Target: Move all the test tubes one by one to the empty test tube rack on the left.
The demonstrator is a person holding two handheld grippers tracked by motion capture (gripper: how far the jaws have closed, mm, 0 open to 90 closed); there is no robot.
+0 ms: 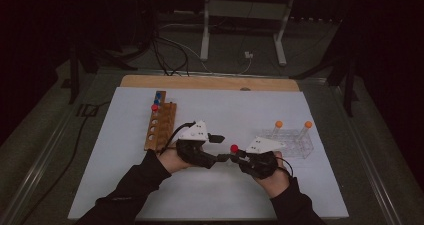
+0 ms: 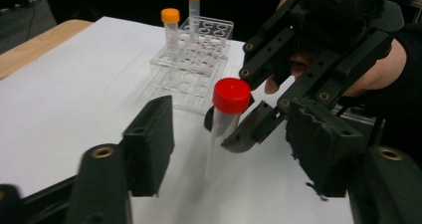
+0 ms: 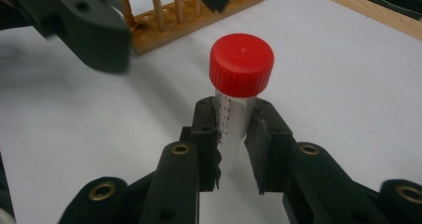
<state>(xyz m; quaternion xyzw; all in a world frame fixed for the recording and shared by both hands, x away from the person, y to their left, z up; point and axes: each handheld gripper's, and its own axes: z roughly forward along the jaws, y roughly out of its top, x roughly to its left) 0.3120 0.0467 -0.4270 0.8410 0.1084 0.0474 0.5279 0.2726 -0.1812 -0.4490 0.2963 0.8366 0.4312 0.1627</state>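
A clear tube with a red cap (image 3: 241, 64) stands upright just over the white sheet, and my right gripper (image 3: 234, 117) is shut on its body below the cap. From above, the same red-capped tube (image 1: 233, 148) sits mid-table between both hands, held by the right gripper (image 1: 236, 156). My left gripper (image 2: 234, 149) is open wide, one jaw on each side of the tube (image 2: 226, 129) and neither touching it. In the high view the left gripper (image 1: 220, 149) faces the right one from the left.
A wooden rack (image 1: 161, 126) holding blue- and red-capped tubes stands at the left. At the right is a clear plastic rack (image 1: 296, 144) with two orange-capped tubes (image 2: 170, 27). A white sheet (image 1: 125, 175) covers the table.
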